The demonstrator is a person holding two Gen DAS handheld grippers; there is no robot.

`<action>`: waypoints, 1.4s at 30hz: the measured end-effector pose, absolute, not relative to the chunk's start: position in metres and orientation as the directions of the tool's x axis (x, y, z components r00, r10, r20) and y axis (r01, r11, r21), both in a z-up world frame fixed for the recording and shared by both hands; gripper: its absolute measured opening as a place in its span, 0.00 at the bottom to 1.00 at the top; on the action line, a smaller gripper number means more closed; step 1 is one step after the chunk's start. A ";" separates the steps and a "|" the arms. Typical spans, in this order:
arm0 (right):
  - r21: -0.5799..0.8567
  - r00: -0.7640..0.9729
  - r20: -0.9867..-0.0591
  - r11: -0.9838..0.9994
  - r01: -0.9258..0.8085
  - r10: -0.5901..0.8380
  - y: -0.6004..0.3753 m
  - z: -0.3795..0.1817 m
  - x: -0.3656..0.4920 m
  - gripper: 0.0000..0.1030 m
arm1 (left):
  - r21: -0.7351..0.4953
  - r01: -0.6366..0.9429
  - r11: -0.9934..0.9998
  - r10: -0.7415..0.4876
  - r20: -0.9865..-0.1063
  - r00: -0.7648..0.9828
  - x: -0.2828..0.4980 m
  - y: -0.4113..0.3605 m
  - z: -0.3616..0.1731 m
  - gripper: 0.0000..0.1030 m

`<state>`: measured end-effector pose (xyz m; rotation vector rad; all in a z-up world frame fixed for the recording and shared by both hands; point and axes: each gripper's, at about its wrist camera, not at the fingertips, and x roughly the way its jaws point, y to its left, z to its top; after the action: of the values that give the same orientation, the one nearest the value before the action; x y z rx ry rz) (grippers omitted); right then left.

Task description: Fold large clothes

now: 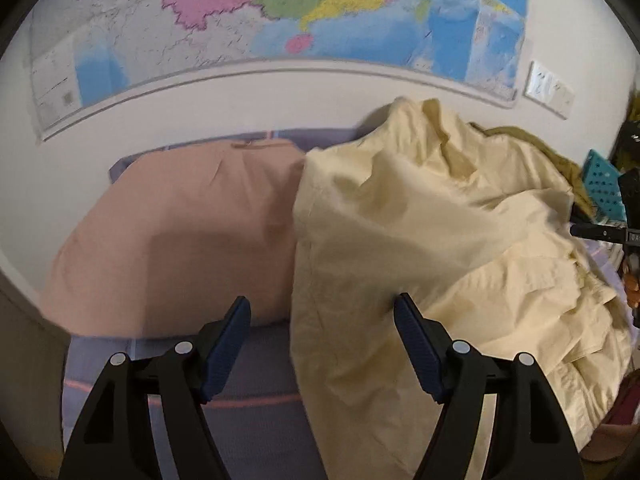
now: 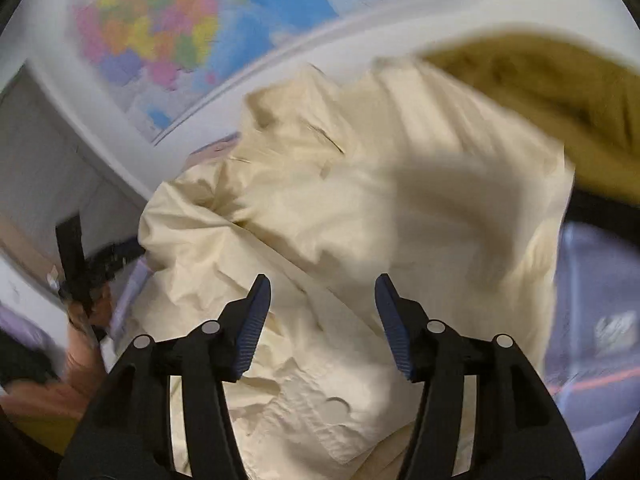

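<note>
A large pale yellow garment [image 1: 432, 240] lies crumpled in a heap on the bed, and it fills the middle of the right wrist view [image 2: 360, 208]. My left gripper [image 1: 322, 312] is open, its jaws wide apart, with the garment's left edge between and just beyond the fingers. My right gripper [image 2: 322, 292] is open above the crumpled cloth and holds nothing. The other gripper [image 2: 80, 272] shows at the left of the right wrist view, held in a hand.
A folded pink garment [image 1: 180, 232] lies left of the yellow one on the purple bedsheet [image 1: 248, 420]. An olive green garment [image 2: 552, 92] lies behind the heap. A map [image 1: 280, 12] hangs on the white wall. A teal perforated basket [image 1: 604, 184] is at the right.
</note>
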<state>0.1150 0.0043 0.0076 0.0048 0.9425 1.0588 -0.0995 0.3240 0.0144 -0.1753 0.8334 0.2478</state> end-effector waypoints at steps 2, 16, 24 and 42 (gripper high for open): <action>0.388 0.148 -0.620 0.465 -0.796 0.771 0.016 0.029 0.101 0.56 | -0.044 -0.269 0.962 0.149 -0.742 0.653 -0.096 0.322 0.017 0.70; 0.436 -0.248 -0.713 0.138 -0.889 0.656 0.303 0.018 0.078 0.32 | -0.115 -0.255 0.960 0.076 -0.769 0.634 -0.092 0.312 -0.013 0.70; 0.389 -0.138 -0.534 0.097 -0.916 0.834 0.266 0.079 0.109 0.03 | -0.258 -0.220 0.941 -0.037 -0.723 0.690 -0.099 0.331 -0.026 0.70; 0.272 0.162 -0.647 0.424 -0.864 0.745 0.099 0.044 0.139 0.82 | -0.034 -0.265 0.964 0.149 -0.756 0.637 -0.049 0.332 0.003 0.81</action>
<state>0.1388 0.0993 0.0437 -0.1739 0.8072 1.1559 -0.0491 0.3322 0.0033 -0.1468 0.8486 0.2372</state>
